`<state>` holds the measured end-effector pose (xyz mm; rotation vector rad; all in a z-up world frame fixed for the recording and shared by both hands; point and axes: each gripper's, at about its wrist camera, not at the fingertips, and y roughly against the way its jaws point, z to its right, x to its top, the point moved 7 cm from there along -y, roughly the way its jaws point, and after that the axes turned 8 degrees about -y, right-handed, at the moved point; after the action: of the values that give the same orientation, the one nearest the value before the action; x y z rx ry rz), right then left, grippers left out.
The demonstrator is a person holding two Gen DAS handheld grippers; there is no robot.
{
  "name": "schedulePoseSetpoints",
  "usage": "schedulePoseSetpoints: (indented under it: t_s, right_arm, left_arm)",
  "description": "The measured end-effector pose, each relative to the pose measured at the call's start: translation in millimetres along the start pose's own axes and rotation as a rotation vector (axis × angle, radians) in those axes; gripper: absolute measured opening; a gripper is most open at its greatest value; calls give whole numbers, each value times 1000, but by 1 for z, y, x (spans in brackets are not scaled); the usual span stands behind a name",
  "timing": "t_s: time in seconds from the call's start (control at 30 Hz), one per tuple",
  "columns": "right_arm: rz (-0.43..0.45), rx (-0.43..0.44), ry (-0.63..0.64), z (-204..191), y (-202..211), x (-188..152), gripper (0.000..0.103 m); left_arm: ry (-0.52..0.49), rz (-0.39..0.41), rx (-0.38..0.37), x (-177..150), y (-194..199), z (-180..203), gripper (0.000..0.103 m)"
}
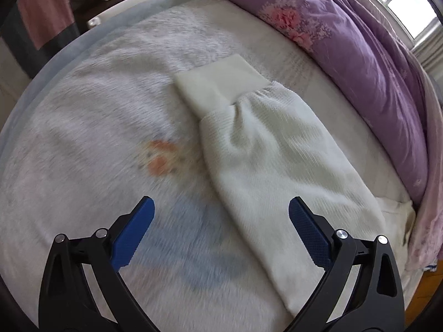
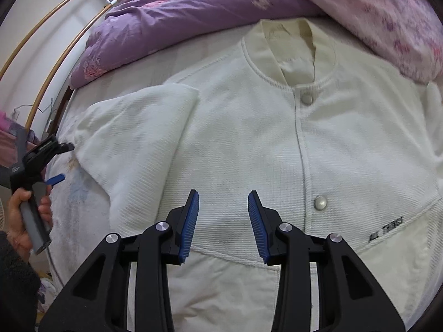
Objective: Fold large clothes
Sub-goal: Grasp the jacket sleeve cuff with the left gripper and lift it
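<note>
Left wrist view: left gripper spread wide, nothing held, poised over the jacket sleeve, which runs from the cuff at center frame to bottom center. Suggest pinching near the cuff so the sleeve folds in flat.

Right wrist view: right gripper partly open, empty, above the white jacket spread front-up on the bed. Purple quilt along the top. Grab both layers at the hem; watch the snaps.

Quilt: purple, flowered, bunched beyond the tool.
Blanket: white, fluffy, spread under the tool.
Window: seen far right.
</note>
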<state>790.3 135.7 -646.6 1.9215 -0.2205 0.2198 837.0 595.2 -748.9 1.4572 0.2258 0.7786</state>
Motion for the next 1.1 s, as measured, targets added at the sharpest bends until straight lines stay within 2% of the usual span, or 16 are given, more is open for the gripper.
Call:
schedulePoseSetpoints:
  t_s: [0.03,0.13,0.23,0.27,0.3,0.33,0.37,0.47,0.63,0.73,0.8,0.87,0.93,0.97,1.03,1.1]
  right_arm:
    - [-3,2,-3,2,-1,-2,36]
    - [-19,31,3,7,-5,-8,36]
    - [-40,55,11,10,-12,-14,37]
    - [-43,49,11,11,-14,-15,37]
    - [-47,49,9,10,-15,-16,38]
    - [-55,54,4,10,-17,-17,38]
    - [-59,62,-5,10,-19,-19,38]
    - [-82,81,-16,1,-28,-21,38]
    - [-133,170,25,-35,-47,-27,24]
    - [-161,259,53,-67,-56,-34,17]
    - [-210,308,75,-91,-73,-43,16]
    - [-233,277,84,-97,-91,-50,16]
    - [-241,256,70,-95,-102,-50,16]
    - [-255,277,36,-91,-103,-47,15]
    - [-263,307,0,-80,-93,-42,16]
    - [-226,321,-4,-58,-67,-32,16]
  left_arm:
    - [6,-1,2,2,-5,1,97]
    - [33,5,18,13,-22,-4,81]
    - [47,-3,38,22,-38,-11,77]
    - [63,4,34,25,-39,-14,67]
    - [93,15,20,27,-37,-20,42]
    - [105,26,-44,30,-36,-21,19]
    - [131,29,-133,32,-33,-23,4]
    - [126,117,-202,40,1,-36,4]
    - [70,322,-196,50,108,-65,4]
    - [6,444,-186,55,176,-57,4]
    - [-23,496,-199,53,210,-54,4]
    - [-65,520,-246,48,239,-37,4]
    - [-130,517,-237,39,252,-13,4]
    - [-175,532,-244,32,258,6,4]
    - [-241,541,-240,23,264,40,4]
    - [-297,539,-258,10,267,76,4]
